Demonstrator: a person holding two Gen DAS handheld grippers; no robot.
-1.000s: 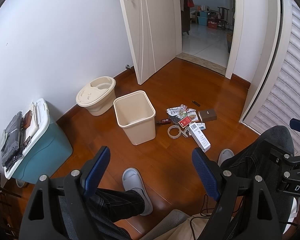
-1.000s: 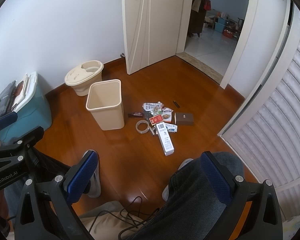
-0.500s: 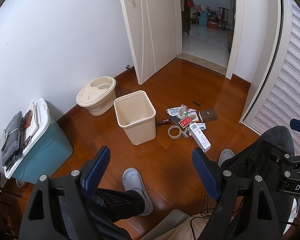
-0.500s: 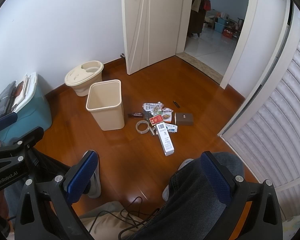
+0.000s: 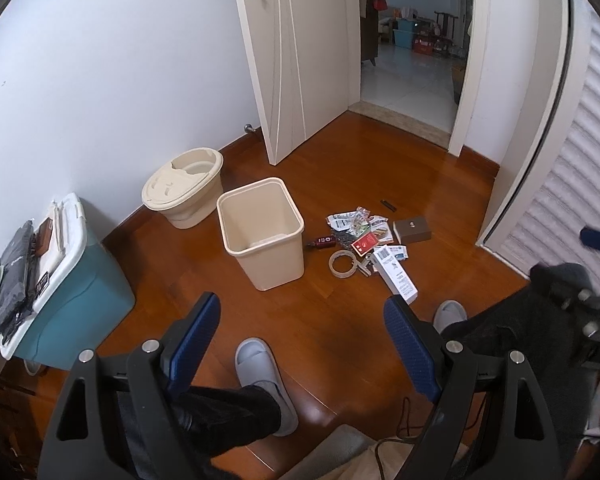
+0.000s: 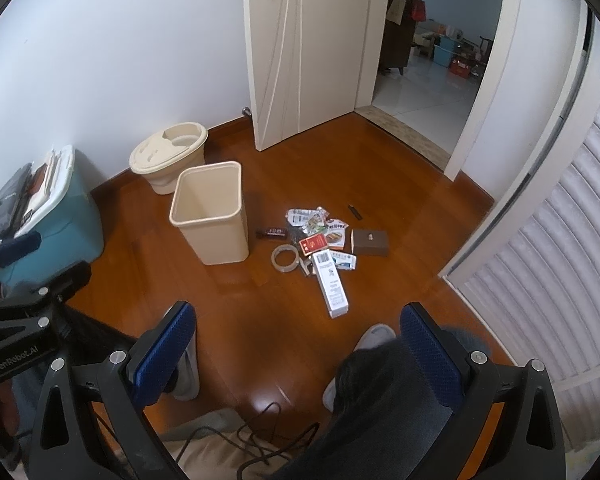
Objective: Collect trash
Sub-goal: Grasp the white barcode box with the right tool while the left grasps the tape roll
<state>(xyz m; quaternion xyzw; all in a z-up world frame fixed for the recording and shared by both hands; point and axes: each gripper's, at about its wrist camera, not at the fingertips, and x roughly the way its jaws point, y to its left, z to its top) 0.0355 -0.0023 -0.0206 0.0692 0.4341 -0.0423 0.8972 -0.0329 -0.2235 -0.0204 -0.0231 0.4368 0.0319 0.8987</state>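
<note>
A beige waste bin (image 5: pixel 260 232) (image 6: pixel 211 218) stands open on the wooden floor. To its right lies a heap of trash: a long white box (image 5: pixel 394 275) (image 6: pixel 330 283), a tape roll (image 5: pixel 342 263) (image 6: pixel 284 259), a red packet (image 5: pixel 364 243) (image 6: pixel 312 244), a brown box (image 5: pixel 412 231) (image 6: pixel 369 241), wrappers (image 5: pixel 346 220) and a small dark bottle (image 6: pixel 271 233). My left gripper (image 5: pixel 302 338) is open and empty, high above the floor. My right gripper (image 6: pixel 297 350) is open and empty, also well short of the trash.
A beige lidded bucket (image 5: pixel 183 186) stands by the wall behind the bin. A teal storage box (image 5: pixel 65 288) with items on its lid stands at the left. My slippered feet (image 5: pixel 259 368) are below. An open door (image 5: pixel 300 52) leads out; a louvred door (image 6: pixel 548 264) is at the right.
The right gripper has tilted down and moved a little forward, so the bin and trash sit higher in its view. The left gripper has hardly moved.
</note>
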